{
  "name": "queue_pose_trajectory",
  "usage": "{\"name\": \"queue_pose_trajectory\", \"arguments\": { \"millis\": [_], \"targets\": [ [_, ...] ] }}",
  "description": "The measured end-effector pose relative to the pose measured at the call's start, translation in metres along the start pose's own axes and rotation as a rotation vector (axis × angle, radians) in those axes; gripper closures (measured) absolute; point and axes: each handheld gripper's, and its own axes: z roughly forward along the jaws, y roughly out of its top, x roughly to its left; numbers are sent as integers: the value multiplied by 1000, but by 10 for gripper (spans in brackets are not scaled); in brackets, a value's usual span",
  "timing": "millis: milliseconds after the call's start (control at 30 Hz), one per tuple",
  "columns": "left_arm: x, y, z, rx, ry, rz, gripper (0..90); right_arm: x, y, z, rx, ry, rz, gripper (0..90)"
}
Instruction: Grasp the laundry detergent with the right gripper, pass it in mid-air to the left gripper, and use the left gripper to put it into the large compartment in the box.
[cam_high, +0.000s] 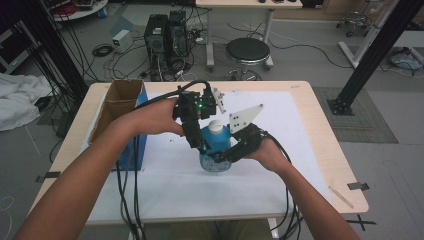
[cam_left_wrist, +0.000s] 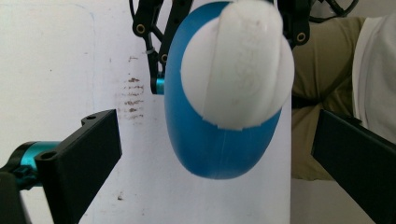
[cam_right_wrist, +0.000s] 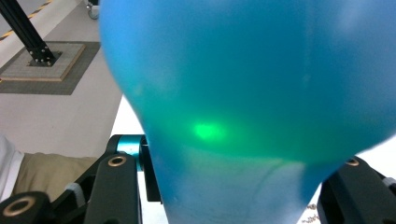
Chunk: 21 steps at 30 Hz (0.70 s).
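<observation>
Blue bottle (cam_high: 216, 150) with a white cap (cam_high: 215, 126) stands upright near the middle of the white mat (cam_high: 165, 175) on the wooden table (cam_high: 320, 130), whether its base touches the mat or sits just above it can't be told. Right gripper (cam_high: 225, 155) comes in from the bottle's right side and is clamped on the lower body of the bottle; in the right gripper view the blue body (cam_right_wrist: 243, 84) sits pressed between the two black jaws, with a green light spot on it. Left gripper (cam_high: 200, 142) hangs over the bottle from the left, pointing down; in the left gripper view its jaws stand wide apart on either side of the cap (cam_left_wrist: 238, 65) and blue shoulder (cam_left_wrist: 210, 149), touching neither. Open cardboard box (cam_high: 117, 102) with a blue side sits at the left edge of the table, well apart from the bottle. Black cables (cam_high: 127, 200) trail off the near edge.
</observation>
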Motion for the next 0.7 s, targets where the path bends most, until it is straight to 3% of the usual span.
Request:
{"name": "queue_pose_trajectory", "arguments": {
  "millis": [533, 700],
  "targets": [
    [1, 9, 7, 38, -7, 20, 17, 0, 10, 6, 8, 7, -6, 451],
    [1, 9, 8, 40, -5, 37, 70, 1, 10, 7, 16, 12, -2, 451]
  ]
}}
